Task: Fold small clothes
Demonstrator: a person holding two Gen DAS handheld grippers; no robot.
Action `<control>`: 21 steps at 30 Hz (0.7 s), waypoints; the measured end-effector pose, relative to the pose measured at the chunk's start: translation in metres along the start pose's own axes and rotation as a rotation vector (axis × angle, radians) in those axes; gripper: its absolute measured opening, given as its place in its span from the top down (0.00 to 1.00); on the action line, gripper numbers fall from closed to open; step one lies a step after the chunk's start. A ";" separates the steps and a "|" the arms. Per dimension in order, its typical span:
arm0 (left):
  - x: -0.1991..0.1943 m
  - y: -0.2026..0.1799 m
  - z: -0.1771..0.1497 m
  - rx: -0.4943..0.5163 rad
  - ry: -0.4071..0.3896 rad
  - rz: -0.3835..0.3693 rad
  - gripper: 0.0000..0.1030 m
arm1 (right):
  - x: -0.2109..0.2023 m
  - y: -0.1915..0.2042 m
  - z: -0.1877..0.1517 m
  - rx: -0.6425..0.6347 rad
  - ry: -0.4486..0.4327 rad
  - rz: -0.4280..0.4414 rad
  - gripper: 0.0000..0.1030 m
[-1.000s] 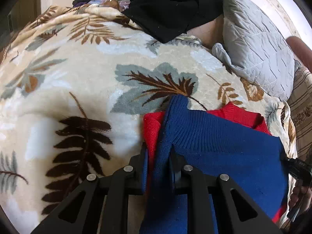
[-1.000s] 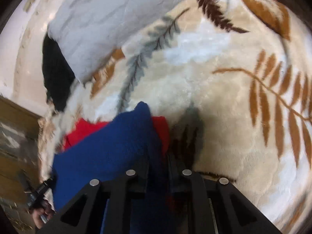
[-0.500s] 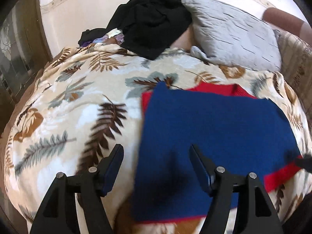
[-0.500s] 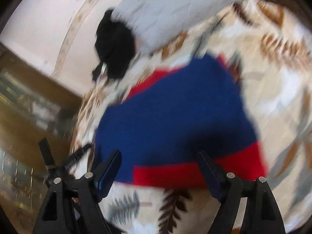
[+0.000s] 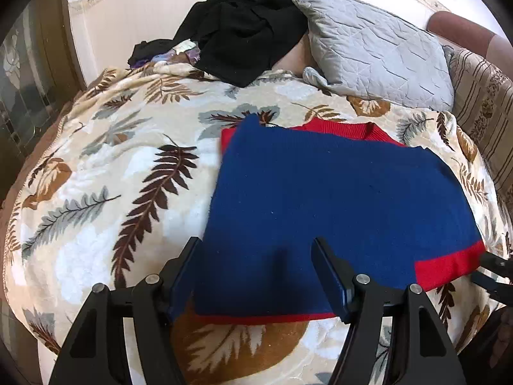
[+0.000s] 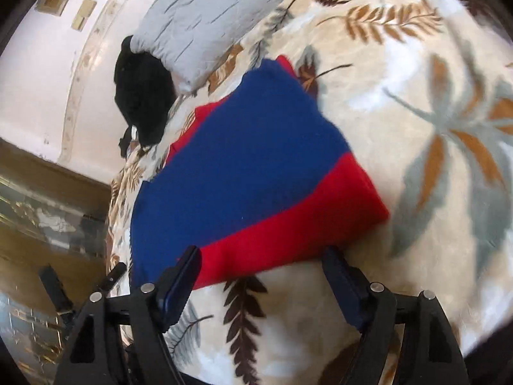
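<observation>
Lying flat on leaf-print blanket (image 5: pixel 96 192) — blue-and-red knit garment (image 5: pixel 336 199), folded, blue panel on top, red band along right near edge, red collar at far edge. Left gripper (image 5: pixel 255 276) hangs over garment's near left corner, jaws spread, nothing pinched. Right gripper (image 6: pixel 261 284) over near red edge, jaws spread wide, empty — its view is blurred. Grey quilted pillow (image 5: pixel 375 51) at far right of bed. Black clothes heap (image 5: pixel 243 25) just left of pillow, touching it.
</observation>
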State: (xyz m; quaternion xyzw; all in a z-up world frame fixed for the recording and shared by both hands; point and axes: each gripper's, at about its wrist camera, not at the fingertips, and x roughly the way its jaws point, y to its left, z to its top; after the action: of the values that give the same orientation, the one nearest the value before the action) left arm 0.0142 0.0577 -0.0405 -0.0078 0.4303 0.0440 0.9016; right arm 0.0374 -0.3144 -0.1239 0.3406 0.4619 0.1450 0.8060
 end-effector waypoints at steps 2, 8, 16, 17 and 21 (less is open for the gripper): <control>0.001 0.000 0.000 -0.008 0.008 0.002 0.32 | 0.000 -0.001 -0.009 0.023 0.019 0.038 0.21; 0.007 -0.013 -0.003 0.010 0.026 -0.009 0.31 | 0.008 -0.029 -0.005 0.185 0.009 0.101 0.21; 0.034 -0.043 0.001 -0.013 0.072 -0.017 0.31 | 0.026 -0.038 0.031 0.215 -0.036 0.042 0.91; 0.037 -0.047 0.001 -0.005 0.082 -0.013 0.31 | 0.026 -0.031 0.030 0.170 -0.029 0.000 0.91; 0.028 -0.050 0.003 -0.003 0.032 -0.018 0.31 | -0.013 -0.009 0.018 0.015 -0.119 -0.103 0.91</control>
State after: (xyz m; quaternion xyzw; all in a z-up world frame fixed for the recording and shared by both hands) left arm 0.0387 0.0097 -0.0619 -0.0139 0.4447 0.0366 0.8948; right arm 0.0455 -0.3353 -0.1152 0.3302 0.4310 0.0793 0.8360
